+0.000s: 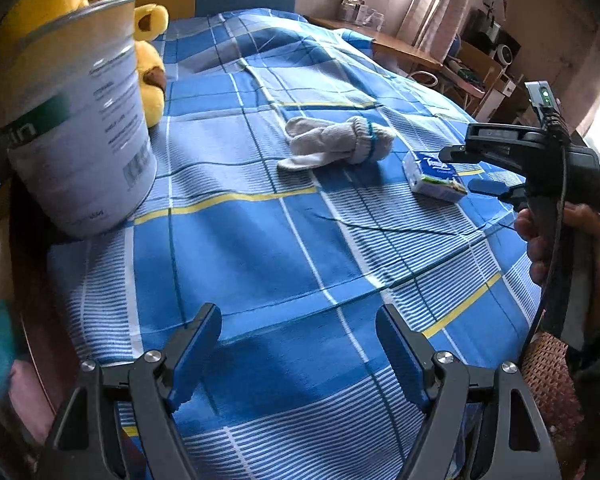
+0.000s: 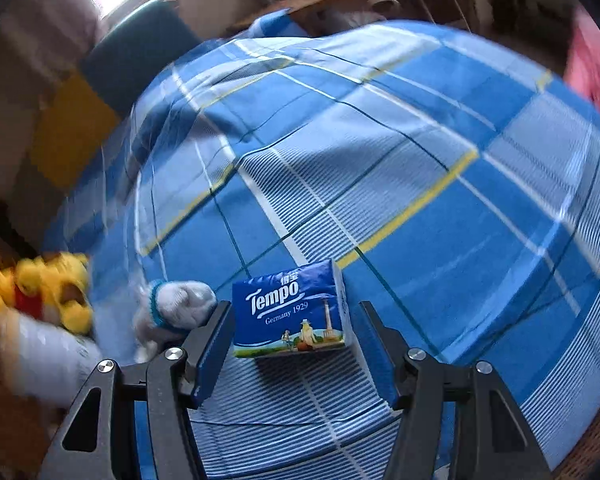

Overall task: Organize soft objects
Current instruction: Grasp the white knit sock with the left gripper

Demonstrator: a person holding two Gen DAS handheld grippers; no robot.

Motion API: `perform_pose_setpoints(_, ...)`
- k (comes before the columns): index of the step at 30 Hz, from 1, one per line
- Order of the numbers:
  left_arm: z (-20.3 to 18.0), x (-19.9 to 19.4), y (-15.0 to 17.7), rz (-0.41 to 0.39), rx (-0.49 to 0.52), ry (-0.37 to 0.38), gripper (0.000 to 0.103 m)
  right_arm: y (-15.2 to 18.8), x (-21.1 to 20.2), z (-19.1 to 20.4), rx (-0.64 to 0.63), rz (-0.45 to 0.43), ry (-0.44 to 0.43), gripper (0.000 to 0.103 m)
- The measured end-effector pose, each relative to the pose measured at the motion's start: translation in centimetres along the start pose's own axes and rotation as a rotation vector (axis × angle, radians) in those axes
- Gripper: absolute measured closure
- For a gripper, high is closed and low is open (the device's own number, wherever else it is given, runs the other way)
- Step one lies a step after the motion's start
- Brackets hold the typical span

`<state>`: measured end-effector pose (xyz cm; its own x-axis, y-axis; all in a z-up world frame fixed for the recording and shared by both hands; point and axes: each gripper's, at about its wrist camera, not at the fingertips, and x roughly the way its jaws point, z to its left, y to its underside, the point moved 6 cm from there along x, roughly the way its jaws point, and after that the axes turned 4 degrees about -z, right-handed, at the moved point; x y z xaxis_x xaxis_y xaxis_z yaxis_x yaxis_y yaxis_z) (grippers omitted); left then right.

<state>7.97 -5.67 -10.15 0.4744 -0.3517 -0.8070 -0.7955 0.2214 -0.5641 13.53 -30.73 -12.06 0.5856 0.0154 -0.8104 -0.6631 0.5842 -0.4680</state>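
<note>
Tissue pack (image 2: 290, 314) flat on blue plaid sheet (image 2: 440, 240), right between spread fingers of right gripper (image 2: 296, 344), not yet pinched. Just left of pack: rolled white sock (image 1: 336, 142). Further left of pack: tin can (image 1: 72, 120), yellow plush (image 1: 150, 60) behind. Left gripper (image 1: 300, 356) wide apart, nothing held, well short of pack.

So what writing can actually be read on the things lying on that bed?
"Tempo": tissue pack.
"Germany 1929": same pack, under the brand.
Two Chinese characters above the brand: too small to read.
Tin can: green label ends in "in"; the small print and barcode are too blurred.
</note>
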Motion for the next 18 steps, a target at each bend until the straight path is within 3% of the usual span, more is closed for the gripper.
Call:
perform_pose_setpoints(4, -0.2, -0.1, 0.1, -0.001, 0.008, 0.004, 0.023, 0.4, 0.5, 0.0, -0.006, 0.028, 0.008, 0.041)
perform_pose_setpoints(9, -1.1, -0.4, -2.1, -0.05, 0.065, 0.0, 0.023, -0.5, -1.1, -1.8, 0.11, -0.029, -0.037, 0.041)
perform_pose_setpoints(18, -5.2, 3.7, -9.0, -0.136, 0.294, -0.054, 0.023, -0.5, -1.0, -3.9, 0.3, 0.022, -0.102, 0.041)
